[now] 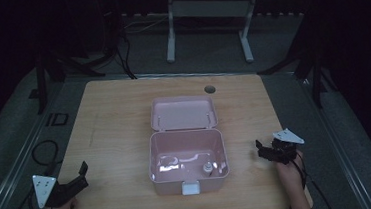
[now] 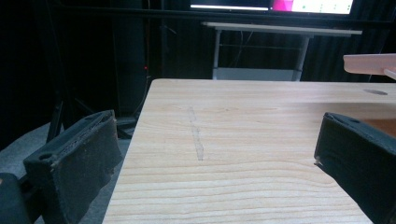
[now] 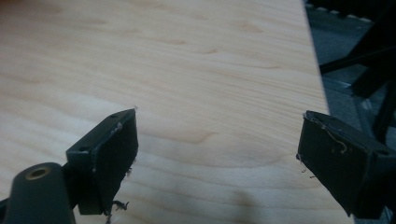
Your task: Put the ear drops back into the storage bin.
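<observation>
While both tongs gape, one pink box (image 1: 187, 157), one small bottle (image 1: 207, 168)

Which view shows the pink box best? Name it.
The high view: the whole pink box lies open, lid back. The left gripper view catches a pink lid edge at right; the right gripper view faces bare table.

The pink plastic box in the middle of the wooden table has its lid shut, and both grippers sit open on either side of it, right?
Not quite: the pink plastic box has its lid open, tipped back, as the high view shows. The left gripper and right gripper do sit open either side.
</observation>
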{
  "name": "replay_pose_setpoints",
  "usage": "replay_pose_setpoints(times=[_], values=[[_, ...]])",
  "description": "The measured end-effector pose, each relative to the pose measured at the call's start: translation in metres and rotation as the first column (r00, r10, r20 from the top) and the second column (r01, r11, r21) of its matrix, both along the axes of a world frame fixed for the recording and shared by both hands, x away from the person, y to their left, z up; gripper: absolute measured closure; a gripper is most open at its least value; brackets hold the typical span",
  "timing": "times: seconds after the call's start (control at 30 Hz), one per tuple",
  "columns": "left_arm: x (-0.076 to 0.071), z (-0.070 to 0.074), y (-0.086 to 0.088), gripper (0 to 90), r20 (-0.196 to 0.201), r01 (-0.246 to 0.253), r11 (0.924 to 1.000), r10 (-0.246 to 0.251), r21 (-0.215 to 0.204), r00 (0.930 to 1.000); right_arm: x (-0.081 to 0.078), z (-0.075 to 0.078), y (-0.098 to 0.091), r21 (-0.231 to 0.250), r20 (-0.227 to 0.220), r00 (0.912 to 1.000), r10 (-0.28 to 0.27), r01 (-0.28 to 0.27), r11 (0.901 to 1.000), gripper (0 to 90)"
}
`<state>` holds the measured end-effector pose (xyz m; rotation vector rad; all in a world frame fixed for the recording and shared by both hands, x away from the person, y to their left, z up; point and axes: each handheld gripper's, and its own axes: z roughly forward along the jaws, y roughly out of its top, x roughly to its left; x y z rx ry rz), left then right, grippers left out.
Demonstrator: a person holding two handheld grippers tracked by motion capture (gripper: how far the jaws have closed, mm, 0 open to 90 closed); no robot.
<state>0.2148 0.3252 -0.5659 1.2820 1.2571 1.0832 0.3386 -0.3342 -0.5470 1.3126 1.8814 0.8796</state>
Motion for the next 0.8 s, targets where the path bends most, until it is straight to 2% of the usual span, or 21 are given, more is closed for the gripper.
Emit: replay_pose_setpoints(times=[0.03,0.07,0.1,0.2,0.27,0.5,0.8], values=[[0.000,0.000,0.000,0.4,0.000,0.000,1.0000,0.000,0.000,1.0000,-0.001,-0.001,-0.001,0.005,0.020,0.9997,-0.014,0.014,0.9999,11.4],[0.000,0.000,0.000,0.4,0.000,-0.001,1.0000,0.001,-0.002,1.0000,-0.001,-0.001,-0.001,0.005,0.020,0.9997,-0.014,0.014,0.9999,11.4],[0.000,0.000,0.000,0.4,-0.001,-0.001,1.0000,0.001,-0.002,1.0000,-0.004,-0.002,-0.002,0.014,0.071,0.9967,-0.040,0.039,0.9991,11.3],[0.000,0.000,0.000,0.4,0.000,0.000,1.0000,0.000,-0.003,1.0000,-0.006,-0.003,-0.004,0.033,0.095,0.9939,-0.055,0.053,0.9981,11.3],[0.000,0.000,0.000,0.4,0.001,0.000,1.0000,0.000,-0.005,1.0000,-0.010,-0.004,-0.007,0.055,0.135,0.9883,-0.071,0.064,0.9964,11.2],[0.000,0.000,0.000,0.4,0.000,0.005,1.0000,-0.005,-0.004,1.0000,-0.013,-0.002,-0.007,0.068,0.173,0.9827,-0.066,0.055,0.9962,11.3],[0.000,0.000,0.001,0.4,0.001,0.002,1.0000,-0.002,-0.006,1.0000,-0.014,-0.003,-0.002,0.040,0.165,0.9856,-0.035,0.029,0.9988,11.3]])
